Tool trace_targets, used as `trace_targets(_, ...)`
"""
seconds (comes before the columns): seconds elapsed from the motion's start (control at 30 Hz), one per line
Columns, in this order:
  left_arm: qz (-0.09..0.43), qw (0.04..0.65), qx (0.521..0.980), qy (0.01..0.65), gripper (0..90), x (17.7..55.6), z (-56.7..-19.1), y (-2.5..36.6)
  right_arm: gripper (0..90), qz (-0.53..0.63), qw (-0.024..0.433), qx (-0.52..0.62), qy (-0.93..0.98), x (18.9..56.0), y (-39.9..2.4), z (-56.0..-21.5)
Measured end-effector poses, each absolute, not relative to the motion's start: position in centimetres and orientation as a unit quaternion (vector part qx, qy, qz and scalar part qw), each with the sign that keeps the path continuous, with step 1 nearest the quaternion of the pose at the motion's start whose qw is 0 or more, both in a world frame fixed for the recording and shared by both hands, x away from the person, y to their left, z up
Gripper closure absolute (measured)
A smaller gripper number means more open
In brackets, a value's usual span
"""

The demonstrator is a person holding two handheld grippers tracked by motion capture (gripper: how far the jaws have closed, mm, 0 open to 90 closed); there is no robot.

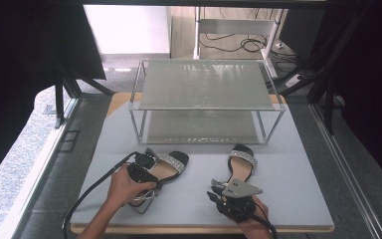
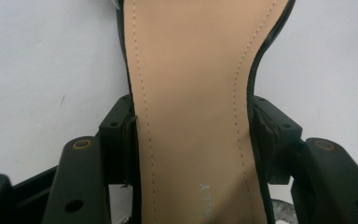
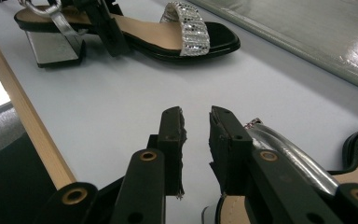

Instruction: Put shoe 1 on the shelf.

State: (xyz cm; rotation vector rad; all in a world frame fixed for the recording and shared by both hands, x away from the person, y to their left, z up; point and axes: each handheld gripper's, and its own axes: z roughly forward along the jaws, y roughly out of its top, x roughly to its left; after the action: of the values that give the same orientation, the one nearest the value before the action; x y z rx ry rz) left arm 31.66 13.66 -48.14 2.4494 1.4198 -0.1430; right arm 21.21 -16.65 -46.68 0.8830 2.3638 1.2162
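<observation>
Left gripper (image 2: 193,135) has its jaws clamped on the narrow waist of the left sandal (image 2: 191,84), pads pressing both edges of the tan insole. That shoe sits on the grey table (image 1: 288,194) near the front edge. Right gripper (image 3: 196,140) isn't gripping anything, small gap between its jaws, parked just beside the right sandal (image 1: 242,164). Wire shelf (image 1: 204,84) stands behind both.
</observation>
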Motion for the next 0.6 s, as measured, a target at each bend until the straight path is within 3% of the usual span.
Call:
trace_targets(0.33,-0.109,0.211,0.837,0.494,42.3,32.4,-47.8,16.0,73.9,0.427,0.171,0.312,0.831,21.3,-16.7,-46.8)
trace_targets(0.6,-0.124,0.242,0.836,0.476,42.6,32.0,-46.8,17.2,73.8,0.428,0.173,0.314,0.830,21.2,-16.7,-46.7)
